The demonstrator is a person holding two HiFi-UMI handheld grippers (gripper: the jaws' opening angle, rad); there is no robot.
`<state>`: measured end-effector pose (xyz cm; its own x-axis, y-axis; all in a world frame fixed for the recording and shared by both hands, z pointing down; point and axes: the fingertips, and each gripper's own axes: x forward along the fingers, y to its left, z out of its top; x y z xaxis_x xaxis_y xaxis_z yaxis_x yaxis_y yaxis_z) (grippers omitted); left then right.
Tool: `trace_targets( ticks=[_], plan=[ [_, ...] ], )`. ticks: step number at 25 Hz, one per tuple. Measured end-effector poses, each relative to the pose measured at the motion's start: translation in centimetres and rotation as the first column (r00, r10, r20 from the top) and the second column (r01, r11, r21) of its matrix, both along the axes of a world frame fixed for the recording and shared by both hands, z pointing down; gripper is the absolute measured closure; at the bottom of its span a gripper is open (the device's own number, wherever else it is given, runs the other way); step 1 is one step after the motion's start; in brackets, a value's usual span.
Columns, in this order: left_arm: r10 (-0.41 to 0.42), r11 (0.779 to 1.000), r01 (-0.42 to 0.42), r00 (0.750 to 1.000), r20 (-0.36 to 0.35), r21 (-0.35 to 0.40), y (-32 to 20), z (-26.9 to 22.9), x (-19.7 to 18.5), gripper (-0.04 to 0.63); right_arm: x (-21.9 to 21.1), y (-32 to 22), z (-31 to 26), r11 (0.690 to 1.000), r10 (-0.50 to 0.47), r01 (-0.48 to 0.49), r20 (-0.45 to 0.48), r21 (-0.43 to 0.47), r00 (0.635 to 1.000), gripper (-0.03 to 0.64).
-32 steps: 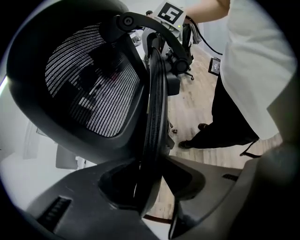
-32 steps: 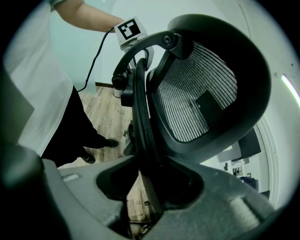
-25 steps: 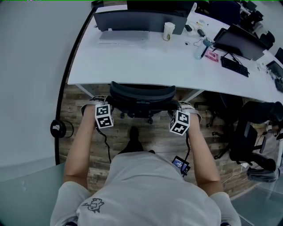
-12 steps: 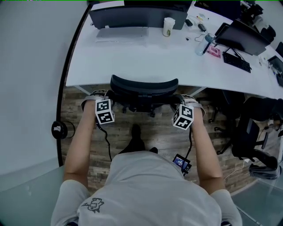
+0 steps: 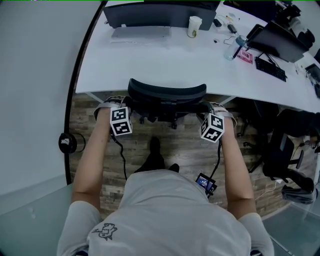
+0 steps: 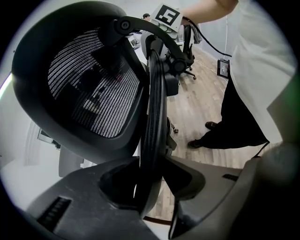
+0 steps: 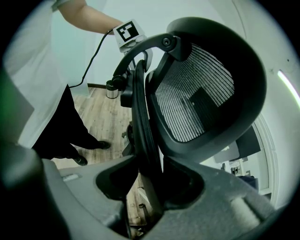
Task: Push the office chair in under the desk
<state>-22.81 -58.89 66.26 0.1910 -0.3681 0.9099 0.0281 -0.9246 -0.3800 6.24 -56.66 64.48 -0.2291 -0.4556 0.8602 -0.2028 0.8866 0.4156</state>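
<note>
Ok so in the head view the office chair (image 5: 167,93) is sitting at 12 o'clock from the person, tucked right up against the front edge of the white desk (image 5: 165,62). Only its curved black backrest is poking out over the wood floor (image 5: 175,147); the seat is hidden under the desktop.

The left gripper (image 5: 126,104) is hanging onto the backrest at its 9 o'clock end and the right gripper (image 5: 205,107) at its 3 o'clock end, both pointing steeply down with their marker cubes facing the camera.

In the left gripper view, the left gripper (image 6: 150,173) is clamping the thin black rim of the office chair (image 6: 93,93), with the rim running straight up toward 12 o'clock between the two jaws and the mesh panel bulging off toward 10 o'clock. The right gripper view is basically a mirror of that: the right gripper (image 7: 150,180) is pinching the rim of the office chair (image 7: 197,103), with the mesh spreading out toward 2 o'clock. So both sets of jaws are grasping the chair, neither is loose.

On the desk, a paper cup (image 5: 194,26) is standing at about 1 o'clock from the chair, just beside a dark monitor (image 5: 160,11), and a black keyboard (image 5: 270,69) is lying out toward 2 o'clock. Another dark chair (image 5: 285,147) is parked at 4 o'clock.
</note>
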Motion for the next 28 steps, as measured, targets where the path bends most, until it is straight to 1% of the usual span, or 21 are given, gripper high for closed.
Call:
trace_targets(
  ticks=[7, 12, 16, 22, 24, 26, 28],
  plan=[
    [-0.004, 1.000, 0.004, 1.000, -0.002, 0.005, 0.0, 0.1, 0.1, 0.445, 0.1, -0.3, 0.1, 1.000, -0.010, 0.010, -0.006, 0.008, 1.000, 0.454],
    [0.006, 0.999, -0.005, 1.000, -0.009, 0.034, -0.2, 0.2, 0.4, 0.445, 0.2, -0.4, 0.2, 1.000, -0.021, 0.021, -0.007, 0.012, 1.000, 0.454],
    [0.009, 0.998, -0.006, 0.999, -0.034, 0.066, 0.1, -0.2, 0.3, 0.439, 0.0, -0.2, 0.1, 1.000, -0.006, 0.006, 0.002, 0.011, 1.000, 0.442],
    [0.004, 0.994, -0.001, 1.000, -0.029, 0.110, 0.2, -1.2, 0.2, 0.437, -0.2, 0.8, -1.1, 1.000, 0.016, -0.016, 0.028, -0.006, 0.999, 0.409],
    [0.005, 0.993, -0.002, 0.999, -0.032, 0.115, 0.8, -2.1, 0.0, 0.437, -0.2, 1.7, -2.0, 1.000, 0.026, -0.026, 0.054, -0.014, 0.998, 0.402],
    [-0.002, 0.990, 0.008, 0.999, -0.046, 0.137, 1.0, -3.6, -0.3, 0.437, -0.6, 1.9, -3.3, 0.999, 0.040, -0.039, 0.101, -0.013, 0.994, 0.403],
    [-0.027, 0.987, 0.042, 0.995, -0.094, 0.152, 1.4, -5.1, -0.1, 0.437, -0.8, 2.3, -4.6, 0.998, 0.060, -0.060, 0.151, -0.009, 0.987, 0.403]
  ],
)
